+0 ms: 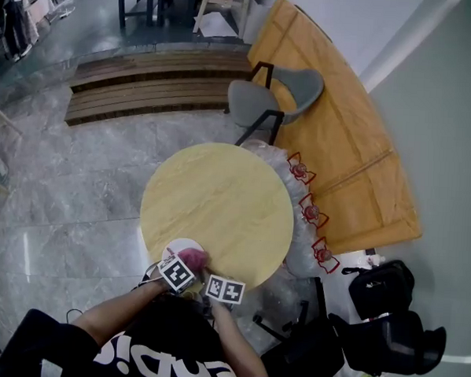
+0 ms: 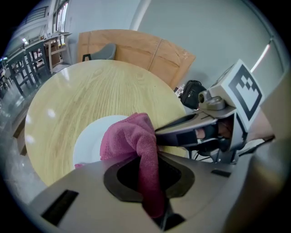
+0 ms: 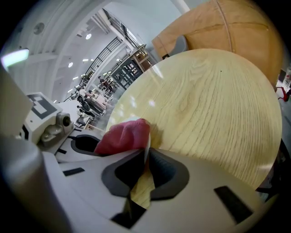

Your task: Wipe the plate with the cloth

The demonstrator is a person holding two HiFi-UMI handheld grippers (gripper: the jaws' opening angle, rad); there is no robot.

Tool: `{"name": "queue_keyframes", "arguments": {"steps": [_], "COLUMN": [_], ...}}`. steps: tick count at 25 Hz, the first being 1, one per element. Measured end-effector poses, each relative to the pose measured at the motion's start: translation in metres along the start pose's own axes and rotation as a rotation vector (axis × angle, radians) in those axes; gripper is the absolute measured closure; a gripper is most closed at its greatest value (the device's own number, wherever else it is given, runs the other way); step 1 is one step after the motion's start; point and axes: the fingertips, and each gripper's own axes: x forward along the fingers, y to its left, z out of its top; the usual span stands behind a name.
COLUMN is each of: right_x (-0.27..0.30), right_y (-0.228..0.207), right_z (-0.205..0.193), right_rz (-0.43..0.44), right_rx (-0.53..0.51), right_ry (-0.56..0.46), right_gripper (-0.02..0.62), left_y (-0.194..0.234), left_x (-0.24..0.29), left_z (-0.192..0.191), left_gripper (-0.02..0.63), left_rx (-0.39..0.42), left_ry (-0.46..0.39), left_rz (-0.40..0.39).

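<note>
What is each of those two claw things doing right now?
Left gripper: shut on the cloth.
Right gripper: shut on the plate rim.

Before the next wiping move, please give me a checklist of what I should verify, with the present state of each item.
1. Grip of left claw on cloth: ok, shut on it.
2. Hold of right claw on plate: ok, shut on its rim.
3. Cloth lying on the plate: ok.
4. Plate fully on table: cannot tell, it sits near the person's edge.
5. Dirt left on plate: cannot tell, the bare part looks white.
</note>
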Motion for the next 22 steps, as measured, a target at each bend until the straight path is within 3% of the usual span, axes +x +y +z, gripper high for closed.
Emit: {"name": "queue_keyframes", "arguments": {"steps": [22], "right_x": [0.003], "right_y": [0.004], "right_z": [0.006], "right_rz": [-0.022], "right_rx": [-0.036], "right_ry": [-0.01], "right_gripper": [0.551], "left_y": [0.01], "left_x": [-0.021], "left_z": [-0.038], "left_gripper": [0.543], "left_rx": [-0.025], "left_ry": [0.03], "left_rz": [-0.012]}}
